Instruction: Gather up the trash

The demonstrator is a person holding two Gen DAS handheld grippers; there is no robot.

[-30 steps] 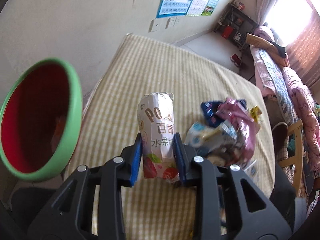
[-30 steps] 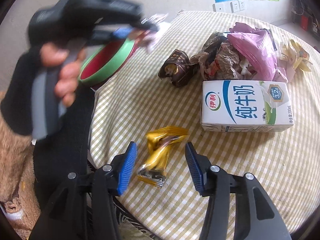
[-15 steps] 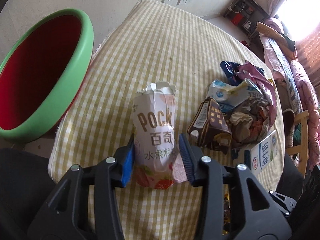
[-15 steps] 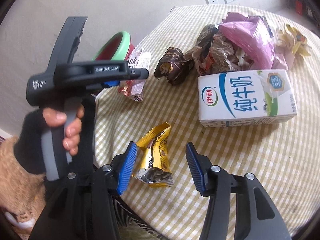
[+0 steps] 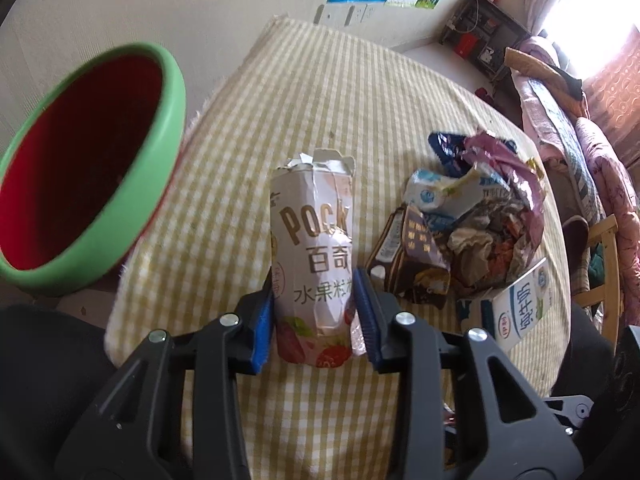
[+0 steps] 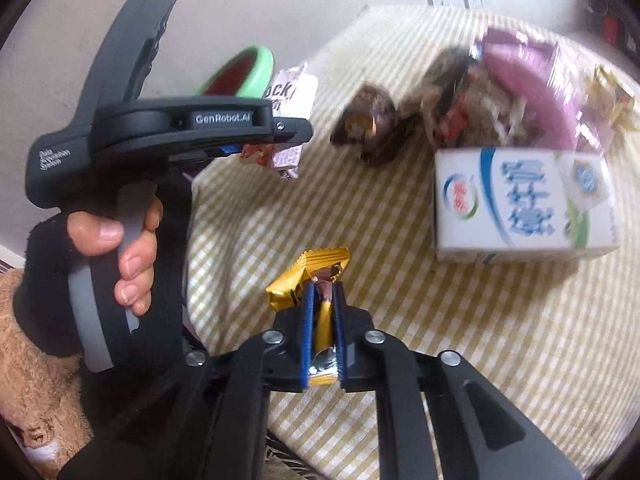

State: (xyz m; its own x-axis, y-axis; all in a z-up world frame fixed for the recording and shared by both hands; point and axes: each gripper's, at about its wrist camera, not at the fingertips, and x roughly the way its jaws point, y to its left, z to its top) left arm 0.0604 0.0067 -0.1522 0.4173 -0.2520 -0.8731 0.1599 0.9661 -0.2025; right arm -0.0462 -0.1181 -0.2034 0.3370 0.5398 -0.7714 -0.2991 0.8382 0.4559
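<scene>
bin (image 5: 80, 184): left, off the desk (image 5: 360, 92) edge, tilted
left tool (image 5: 314, 316): clamped on snack box (image 5: 314, 252), lifted near bin; torn, soft, could slip
right tool (image 6: 322, 334): pinching gold wrapper (image 6: 304, 276); foil slick, may slide out
pile (image 5: 480, 216): right, uncollected

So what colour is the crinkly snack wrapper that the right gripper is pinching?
Gold-yellow foil: the crinkly snack wrapper in the right gripper, clearest in the right wrist view.

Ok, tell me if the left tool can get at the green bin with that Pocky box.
Probably yes: the left tool holds the Pocky box, and the green bin sits open just left, with nothing visible between.
</scene>
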